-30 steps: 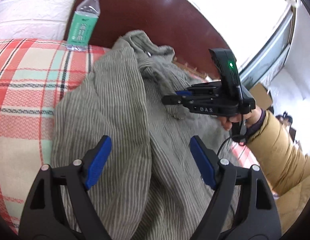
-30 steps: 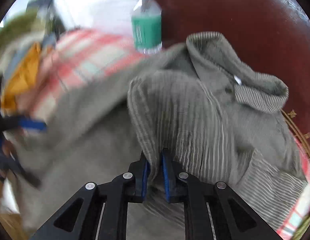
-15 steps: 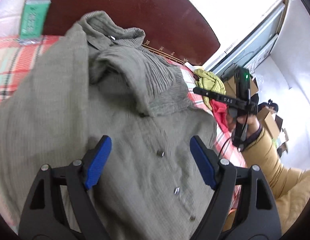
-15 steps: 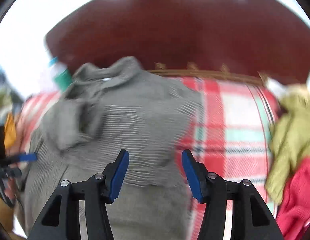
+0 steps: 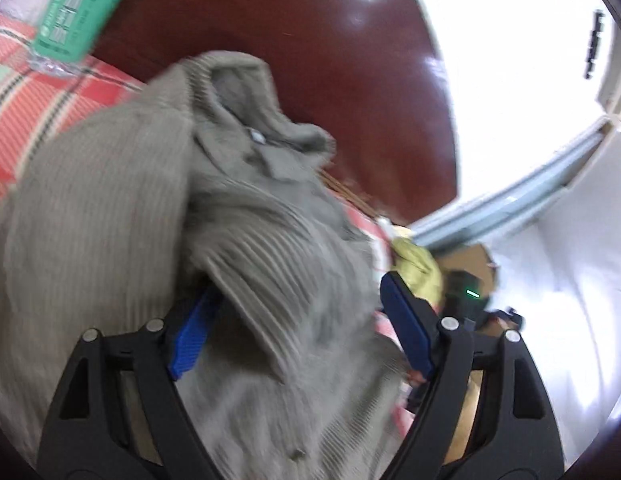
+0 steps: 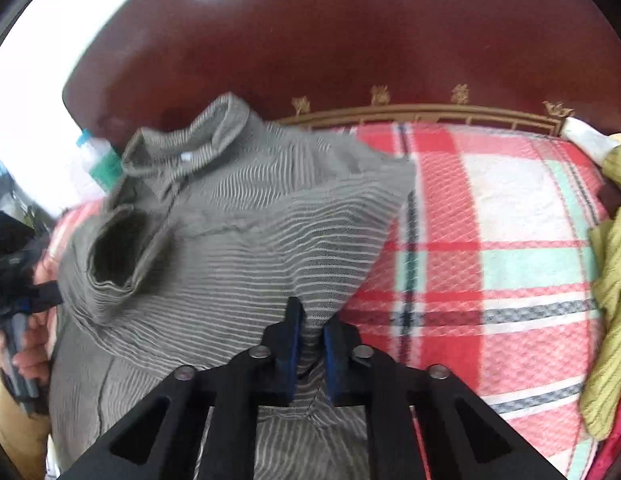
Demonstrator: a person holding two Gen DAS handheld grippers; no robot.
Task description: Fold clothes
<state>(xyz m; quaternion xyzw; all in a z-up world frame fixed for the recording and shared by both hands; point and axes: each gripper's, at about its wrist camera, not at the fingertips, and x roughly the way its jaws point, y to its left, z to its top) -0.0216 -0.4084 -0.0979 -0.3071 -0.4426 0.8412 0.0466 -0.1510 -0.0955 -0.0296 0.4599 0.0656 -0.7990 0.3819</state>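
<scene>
A grey-green striped shirt [image 6: 238, 232] lies on a red plaid bedspread [image 6: 490, 240], collar toward the headboard. It fills the left wrist view [image 5: 110, 220]. My right gripper [image 6: 309, 320] is shut on the shirt's right edge. My left gripper [image 5: 298, 316] is open, its jaws wide apart; the folded sleeve cuff [image 5: 250, 288] lies between them and covers part of the left pad. The left gripper also shows at the left edge of the right wrist view [image 6: 18, 280].
A dark red wooden headboard [image 6: 350, 40] stands behind the bed. A green-labelled water bottle [image 5: 74, 12] stands at the back left. Yellow-green [image 6: 610, 280] and red clothes lie at the bed's right edge.
My right gripper has gone from open to shut on the shirt's right edge. My left gripper has moved in over the folded sleeve, still open.
</scene>
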